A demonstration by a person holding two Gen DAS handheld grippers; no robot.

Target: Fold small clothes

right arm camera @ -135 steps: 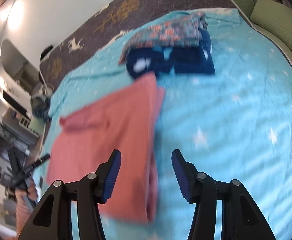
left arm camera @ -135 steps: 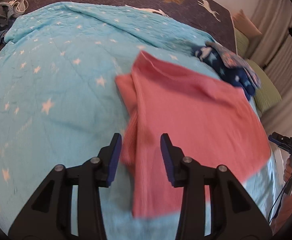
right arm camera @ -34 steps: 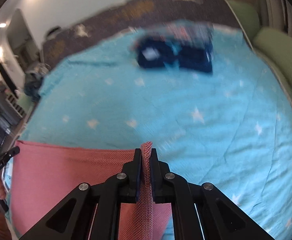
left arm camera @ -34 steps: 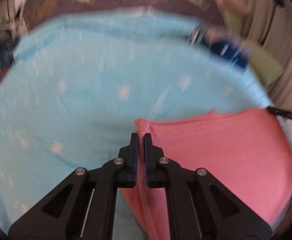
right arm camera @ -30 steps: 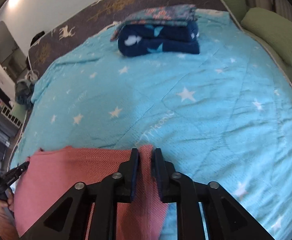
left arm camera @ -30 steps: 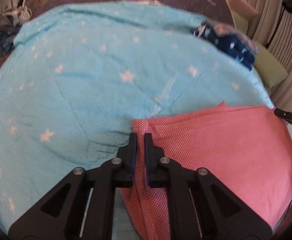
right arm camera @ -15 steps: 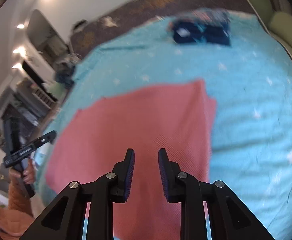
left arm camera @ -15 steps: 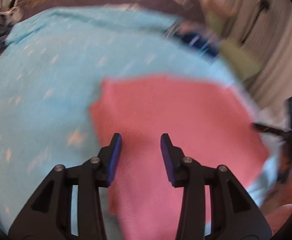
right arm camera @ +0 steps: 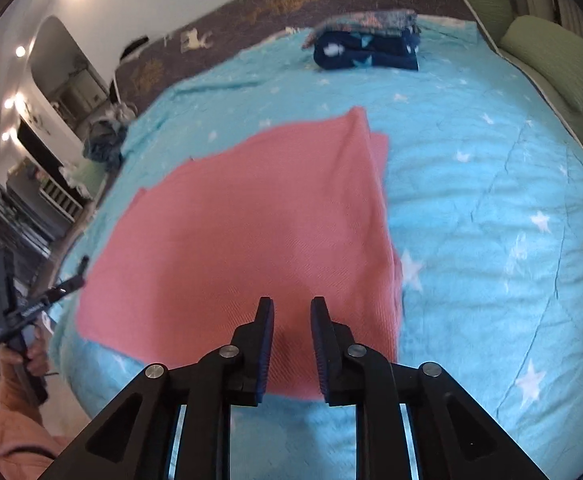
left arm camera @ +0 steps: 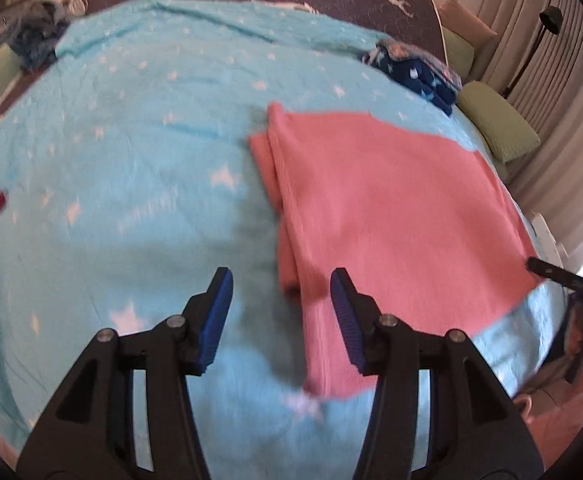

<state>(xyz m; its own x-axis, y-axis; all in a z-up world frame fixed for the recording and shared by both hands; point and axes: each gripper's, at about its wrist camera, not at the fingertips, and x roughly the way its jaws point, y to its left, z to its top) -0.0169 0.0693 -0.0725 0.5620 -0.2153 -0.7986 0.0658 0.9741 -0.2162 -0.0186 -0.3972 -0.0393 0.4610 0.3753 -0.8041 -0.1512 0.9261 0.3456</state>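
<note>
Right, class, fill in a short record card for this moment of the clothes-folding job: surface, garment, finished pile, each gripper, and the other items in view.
surface: blue star quilt on a bed
garment: pink cloth, lying flat and folded over, layered edge showing
finished pile: folded navy and patterned clothes at the far end, apart from the pink cloth
left gripper: jaws opening, nothing between the pads
right gripper: jaws slightly apart above the pink cloth, gripping nothing
other: green pillows beside the bed

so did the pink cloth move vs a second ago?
Yes. The pink cloth then hung from both tongs at the blanket's near edge; now it lies flat farther up, toward the folded pile.
</note>
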